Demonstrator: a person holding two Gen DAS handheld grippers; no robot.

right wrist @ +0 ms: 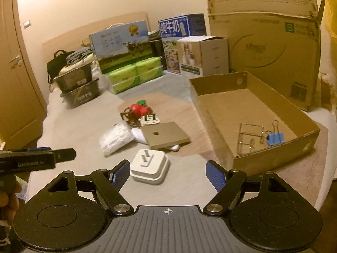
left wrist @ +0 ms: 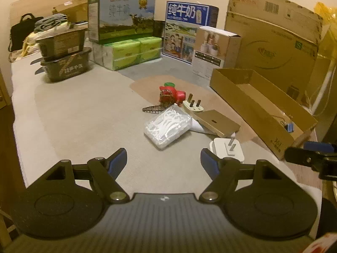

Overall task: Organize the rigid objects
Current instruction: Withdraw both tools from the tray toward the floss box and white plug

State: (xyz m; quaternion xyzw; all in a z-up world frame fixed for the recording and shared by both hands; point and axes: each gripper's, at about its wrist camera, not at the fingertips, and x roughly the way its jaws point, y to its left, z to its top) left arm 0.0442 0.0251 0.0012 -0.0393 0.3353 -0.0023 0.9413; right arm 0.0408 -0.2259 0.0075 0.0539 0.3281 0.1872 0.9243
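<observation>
Two sets of tongs, both spread wide and empty. Left wrist view: left tongs (left wrist: 163, 161) hover low-centre, white plug adapter (left wrist: 228, 148) just past the right pad, prongs up. Right wrist view: right tongs (right wrist: 168, 174) should centre over that squat, rounded-square adapter (right wrist: 150, 166) before closing; cardboard tray (right wrist: 273, 158) waits right.
</observation>
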